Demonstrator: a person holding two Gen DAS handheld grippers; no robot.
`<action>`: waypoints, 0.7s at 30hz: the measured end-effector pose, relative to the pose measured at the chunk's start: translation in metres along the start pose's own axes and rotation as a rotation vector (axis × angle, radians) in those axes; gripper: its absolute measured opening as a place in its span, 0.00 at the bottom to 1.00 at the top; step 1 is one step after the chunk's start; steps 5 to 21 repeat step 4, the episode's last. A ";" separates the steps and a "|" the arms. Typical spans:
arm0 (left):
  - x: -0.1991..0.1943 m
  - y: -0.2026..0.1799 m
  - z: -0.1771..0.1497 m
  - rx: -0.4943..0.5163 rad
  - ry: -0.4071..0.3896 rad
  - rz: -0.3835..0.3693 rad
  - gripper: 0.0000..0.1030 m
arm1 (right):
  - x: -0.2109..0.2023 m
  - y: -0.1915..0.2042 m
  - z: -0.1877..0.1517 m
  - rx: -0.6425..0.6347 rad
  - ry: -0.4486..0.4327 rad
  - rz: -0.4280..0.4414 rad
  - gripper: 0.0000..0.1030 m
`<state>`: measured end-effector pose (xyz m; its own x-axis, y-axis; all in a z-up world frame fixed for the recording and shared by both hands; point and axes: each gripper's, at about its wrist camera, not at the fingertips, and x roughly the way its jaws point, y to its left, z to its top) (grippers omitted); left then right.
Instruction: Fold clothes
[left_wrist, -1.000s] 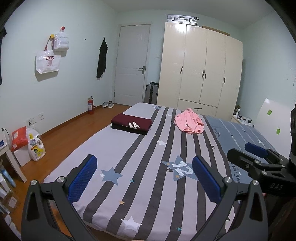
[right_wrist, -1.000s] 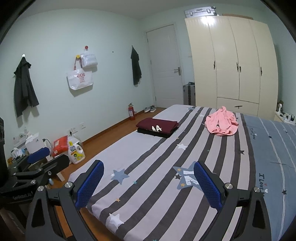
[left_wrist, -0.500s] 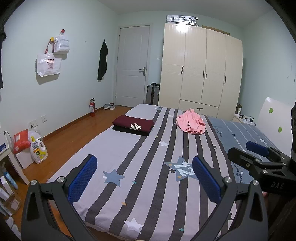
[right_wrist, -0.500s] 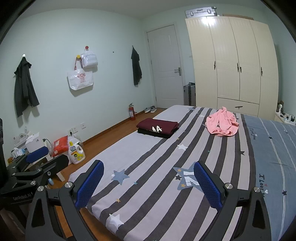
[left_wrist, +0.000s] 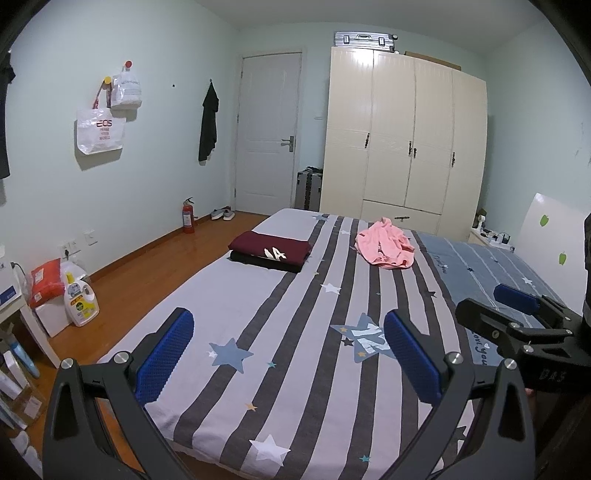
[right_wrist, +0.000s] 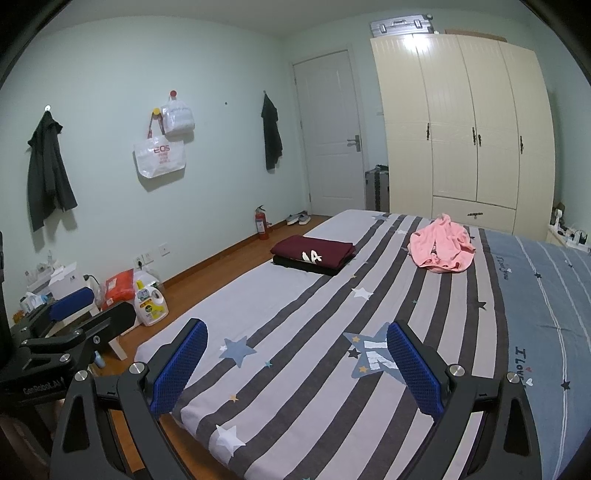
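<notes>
Left gripper (left_wrist: 288, 354) and right gripper (right_wrist: 295, 363): jaws spread wide, empty, above striped star-print bed (right_wrist: 295, 306). Crumpled pink garment (right_wrist: 443, 251) lies beside folded maroon shirt (right_wrist: 314, 253). White "EOS" bag (right_wrist: 159, 155) hangs on wall.

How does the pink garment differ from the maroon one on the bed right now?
The pink garment lies crumpled in a loose heap; the maroon garment is folded into a flat rectangle. The maroon one sits stacked on a folded black piece; the pink one lies directly on the bedspread. The maroon one shows white print; the pink looks plain. Both lie at the bed's far end, beyond both open grippers.
</notes>
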<state>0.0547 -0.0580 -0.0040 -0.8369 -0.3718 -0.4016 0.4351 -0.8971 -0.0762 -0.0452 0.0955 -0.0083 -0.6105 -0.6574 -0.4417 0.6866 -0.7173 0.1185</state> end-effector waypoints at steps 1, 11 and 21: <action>0.000 0.001 0.000 -0.002 0.000 0.001 0.99 | 0.000 0.000 0.000 0.000 0.000 0.000 0.94; 0.000 0.003 0.000 -0.006 0.001 -0.008 0.99 | 0.000 0.000 0.000 -0.002 -0.002 0.001 0.94; 0.000 0.003 0.000 -0.006 0.001 -0.008 0.99 | 0.000 0.000 0.000 -0.002 -0.002 0.001 0.94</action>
